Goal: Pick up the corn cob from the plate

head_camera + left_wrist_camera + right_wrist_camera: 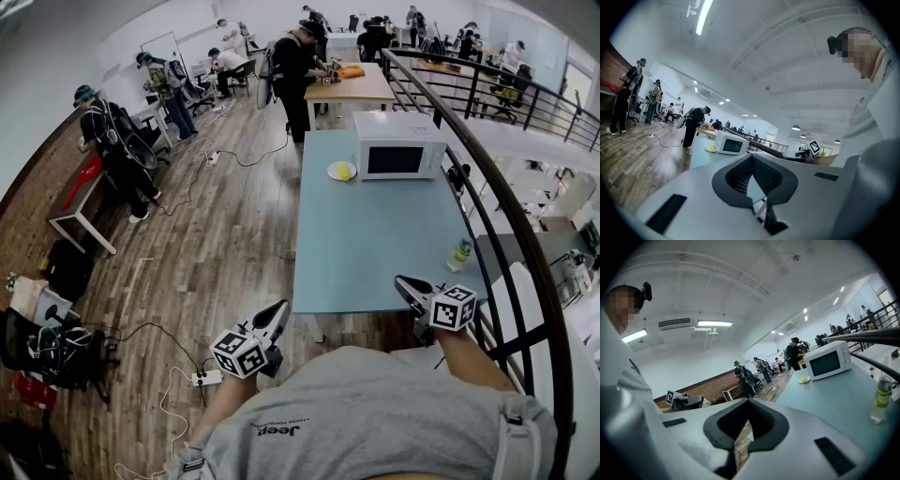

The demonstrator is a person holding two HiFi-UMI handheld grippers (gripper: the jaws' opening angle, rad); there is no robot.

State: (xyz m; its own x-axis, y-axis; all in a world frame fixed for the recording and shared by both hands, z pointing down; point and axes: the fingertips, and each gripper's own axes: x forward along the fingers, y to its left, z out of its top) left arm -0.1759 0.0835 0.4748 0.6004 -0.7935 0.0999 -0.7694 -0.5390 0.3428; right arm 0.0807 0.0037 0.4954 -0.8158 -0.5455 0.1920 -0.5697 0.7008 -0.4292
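On my left gripper the fingers are pressed together with nothing between them, and the right gripper looks the same, closed and empty. Both point almost level towards the far end of the desk, the left one off its near left corner, the right one over its near edge. The corn cob lies well apart from both, straight ahead on the plate, just beside the microwave on its left. It sits about midway between my two hands, so neither is clearly nearer. It is too small here to tell which way its long axis runs
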